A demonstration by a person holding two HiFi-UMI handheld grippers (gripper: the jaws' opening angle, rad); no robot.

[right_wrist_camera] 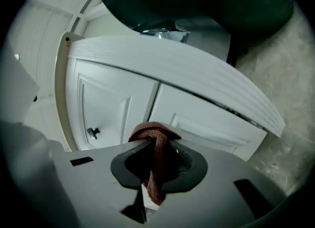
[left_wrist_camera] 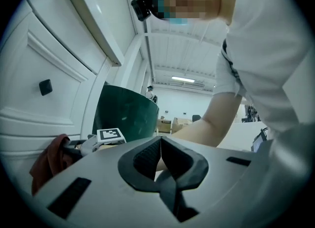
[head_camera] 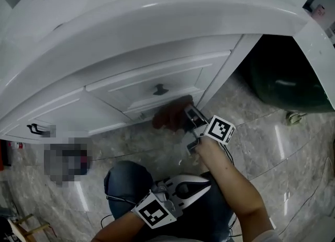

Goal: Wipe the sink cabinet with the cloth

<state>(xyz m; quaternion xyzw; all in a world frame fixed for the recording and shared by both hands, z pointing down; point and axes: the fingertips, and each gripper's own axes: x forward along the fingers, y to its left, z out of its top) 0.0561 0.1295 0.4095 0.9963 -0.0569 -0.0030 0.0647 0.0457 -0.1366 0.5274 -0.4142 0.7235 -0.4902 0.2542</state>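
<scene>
The white sink cabinet [head_camera: 157, 73] stands under a curved white counter, with dark knobs on its panelled doors [head_camera: 159, 89]. My right gripper [head_camera: 189, 114] is shut on a reddish-brown cloth [head_camera: 168, 115] held against the bottom of the cabinet door near its right corner. In the right gripper view the cloth [right_wrist_camera: 155, 146] bunches between the jaws in front of the door panels [right_wrist_camera: 106, 109]. My left gripper [head_camera: 207, 184] hangs low over the person's lap, away from the cabinet, jaws together with nothing in them; its view [left_wrist_camera: 160, 159] shows the cloth [left_wrist_camera: 49, 160] at the left.
A dark green bin [head_camera: 285, 79] stands right of the cabinet on the marble floor [head_camera: 272, 141]. A black handle [head_camera: 36, 128] sits on the left door. The person's knee [head_camera: 125, 178] is just below the cabinet front.
</scene>
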